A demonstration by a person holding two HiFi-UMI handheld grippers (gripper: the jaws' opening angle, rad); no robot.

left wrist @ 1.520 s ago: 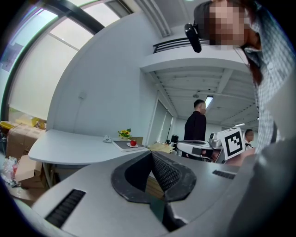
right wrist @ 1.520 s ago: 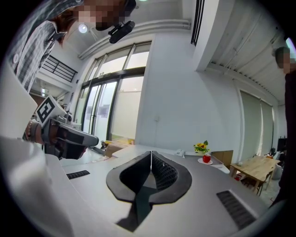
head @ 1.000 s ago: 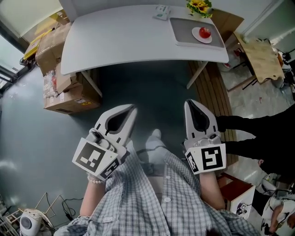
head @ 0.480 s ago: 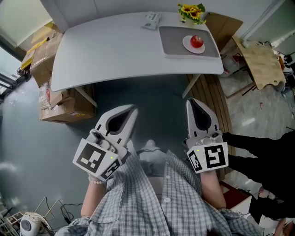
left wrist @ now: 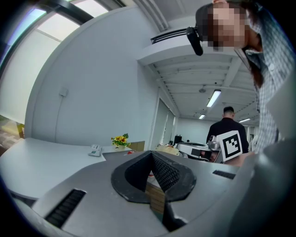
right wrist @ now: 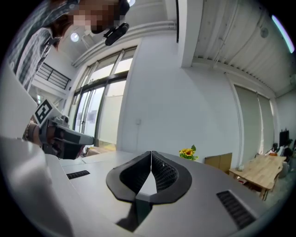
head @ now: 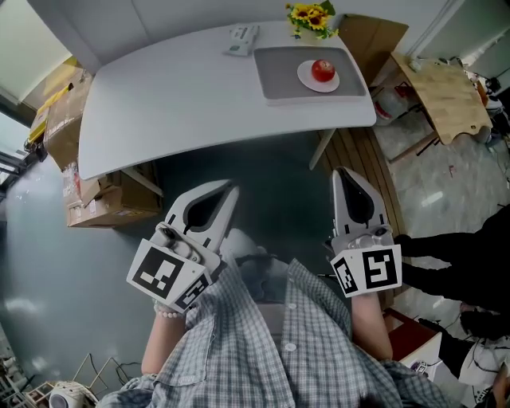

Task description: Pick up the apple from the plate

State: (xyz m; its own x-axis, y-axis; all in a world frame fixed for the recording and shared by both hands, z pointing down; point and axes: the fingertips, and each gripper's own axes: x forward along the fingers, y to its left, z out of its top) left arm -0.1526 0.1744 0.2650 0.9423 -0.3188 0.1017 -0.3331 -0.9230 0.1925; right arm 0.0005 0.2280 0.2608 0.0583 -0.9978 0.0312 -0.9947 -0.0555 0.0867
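A red apple [head: 323, 69] rests on a small white plate [head: 307, 79], which lies on a grey mat [head: 275, 68] at the far right of the white table [head: 175, 96]. Both grippers hang well short of the table, over the floor in front of the person's body. My left gripper [head: 227, 188] is shut with nothing in it, its jaw tips meeting. My right gripper [head: 344, 172] is shut too and holds nothing. In the left gripper view a sliver of the apple [left wrist: 131, 151] shows past the shut jaws [left wrist: 151, 152]. The right gripper view shows only its closed jaws [right wrist: 151, 152] and the tabletop.
Sunflowers [head: 309, 16] in a pot and a small white remote [head: 239, 38] stand at the table's back edge. Cardboard boxes [head: 88, 199] sit under the table's left end. A wooden table [head: 442, 92] stands to the right, and a person in black [head: 454, 267] is at the right edge.
The view has come nearer to the table, which has slid down and left in the head view. Both grippers keep their places, shut, in front of the body.
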